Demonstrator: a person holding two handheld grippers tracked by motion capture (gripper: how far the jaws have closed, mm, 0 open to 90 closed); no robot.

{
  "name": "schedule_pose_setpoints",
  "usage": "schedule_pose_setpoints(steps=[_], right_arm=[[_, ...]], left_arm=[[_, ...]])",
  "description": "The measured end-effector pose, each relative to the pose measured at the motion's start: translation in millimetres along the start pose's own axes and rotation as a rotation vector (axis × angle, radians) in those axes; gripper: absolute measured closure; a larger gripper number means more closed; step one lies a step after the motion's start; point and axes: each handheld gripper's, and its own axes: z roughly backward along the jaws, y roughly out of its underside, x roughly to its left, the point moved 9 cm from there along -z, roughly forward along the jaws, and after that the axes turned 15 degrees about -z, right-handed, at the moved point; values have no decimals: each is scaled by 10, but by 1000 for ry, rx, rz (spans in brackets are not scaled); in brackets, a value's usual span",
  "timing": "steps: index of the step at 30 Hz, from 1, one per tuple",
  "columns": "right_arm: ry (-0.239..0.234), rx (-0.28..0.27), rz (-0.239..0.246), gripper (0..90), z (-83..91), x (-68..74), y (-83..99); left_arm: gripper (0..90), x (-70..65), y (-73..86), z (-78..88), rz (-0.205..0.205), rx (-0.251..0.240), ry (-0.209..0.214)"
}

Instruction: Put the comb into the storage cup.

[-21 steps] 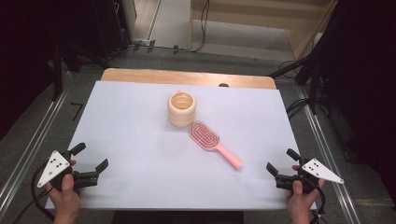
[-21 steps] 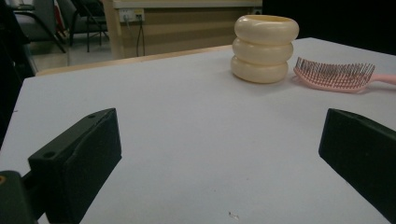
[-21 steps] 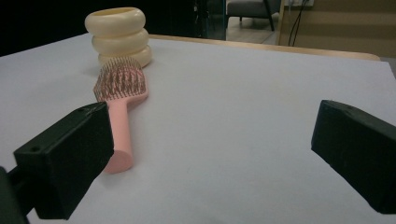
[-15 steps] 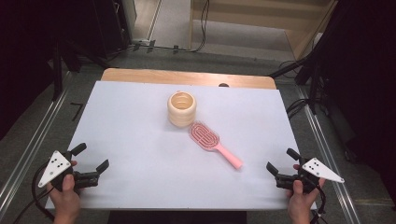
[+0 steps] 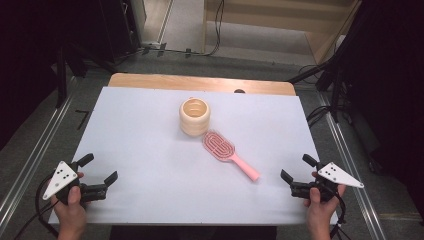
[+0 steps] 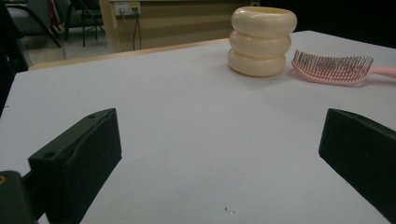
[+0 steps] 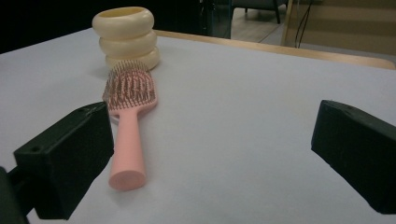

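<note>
A: Where does the pink hairbrush point(image 5: 229, 153) lie?

B: Just right of centre in the high view, flat on the white bench point(image 5: 135, 135), bristles up. Its head sits just beside the cream ringed cup point(image 5: 194, 116); whether they touch cannot be told. The handle points toward the lower right of the frame.

A: And the tongs?

B: The left tongs point(image 5: 98, 176) sit at the lower left corner of the frame, jaws spread wide with nothing between them. The right tongs point(image 5: 296, 168) sit at the lower right, likewise spread and empty. Both are well apart from the brush, the right nearer to it.

A: What could go wrong from here?

B: The handle is smooth and rounded. In the right gripper view it runs past the left jaw rather than between the two, so a straight push forward would likely nudge the handle end and spin the brush instead of catching it.

A: Anything else?

B: A grasp taken at the handle tip would leave the heavy head hanging, and it may droop or slip. A sweep near the head could knock the cup, which looks light.
</note>
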Motion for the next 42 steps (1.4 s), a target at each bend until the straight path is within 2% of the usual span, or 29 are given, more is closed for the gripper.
schedule_pose_setpoints(steps=[2, 3, 4, 15, 19, 24, 42], right_arm=[[-2, 2, 7, 0, -3, 18, -20], [17, 17, 22, 0, 0, 32, -36], [17, 17, 22, 0, 0, 32, -36], [-30, 63, 44, 0, -18, 185, -117], [-35, 87, 59, 0, -45, 237, -149], [-40, 120, 60, 0, -97, 289, -195], [-51, 228, 117, 0, -316, 482, -330]], left_arm=[[0, 1, -3, -3, -1, -2, 0], [0, 1, -2, -3, 0, -2, 0], [0, 1, -2, -3, 0, -3, 1], [0, -12, 1, 0, -7, 0, -2], [0, -14, 1, -4, -6, -2, -1], [0, -14, 0, -2, -7, -3, -2], [0, -18, 3, -2, -9, -2, 2]])
